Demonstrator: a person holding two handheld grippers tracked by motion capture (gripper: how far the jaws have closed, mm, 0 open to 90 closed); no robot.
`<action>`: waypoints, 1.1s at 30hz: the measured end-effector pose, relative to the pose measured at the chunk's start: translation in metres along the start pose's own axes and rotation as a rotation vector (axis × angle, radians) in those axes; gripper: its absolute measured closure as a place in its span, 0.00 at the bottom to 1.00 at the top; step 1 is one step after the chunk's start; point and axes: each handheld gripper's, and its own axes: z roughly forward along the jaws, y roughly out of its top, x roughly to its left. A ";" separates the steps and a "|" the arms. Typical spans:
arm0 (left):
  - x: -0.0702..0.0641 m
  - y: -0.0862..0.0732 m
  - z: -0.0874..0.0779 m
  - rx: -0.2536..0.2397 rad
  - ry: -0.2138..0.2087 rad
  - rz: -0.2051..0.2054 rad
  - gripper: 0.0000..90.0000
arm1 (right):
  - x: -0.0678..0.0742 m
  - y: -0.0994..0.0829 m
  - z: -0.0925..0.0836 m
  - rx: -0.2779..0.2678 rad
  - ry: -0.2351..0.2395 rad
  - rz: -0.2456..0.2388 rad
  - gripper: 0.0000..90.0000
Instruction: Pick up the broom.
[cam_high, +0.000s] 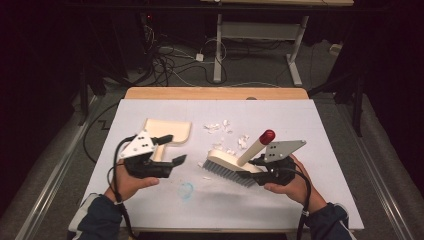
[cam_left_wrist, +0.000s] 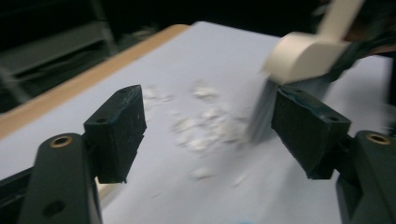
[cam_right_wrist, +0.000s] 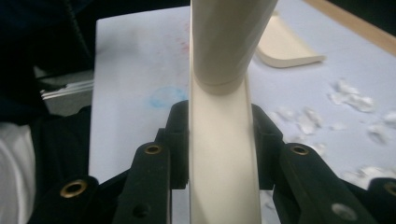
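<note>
Brush (cam_high: 231, 168) clamped; dustpan (cam_high: 166, 132) holds nothing.

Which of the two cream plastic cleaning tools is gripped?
The cream brush with the red-tipped handle, clamped in the right gripper; the cream dustpan lies free.

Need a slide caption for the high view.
Right claw grips brush beside paper scraps; open left claw near dustpan.

Brush (cam_high: 231, 161) smooth cream plastic; table (cam_high: 150, 205) matt white.
</note>
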 end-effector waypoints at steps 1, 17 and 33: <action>0.005 -0.004 -0.005 0.017 0.067 0.000 0.28 | -0.001 0.000 -0.002 -0.005 -0.016 0.010 0.75; 0.028 -0.059 0.020 0.248 0.242 -0.148 0.29 | -0.016 -0.003 -0.034 -0.078 -0.300 0.099 0.75; 0.048 -0.078 0.063 0.406 0.281 -0.326 0.27 | -0.032 -0.011 -0.039 -0.037 -0.473 0.160 0.75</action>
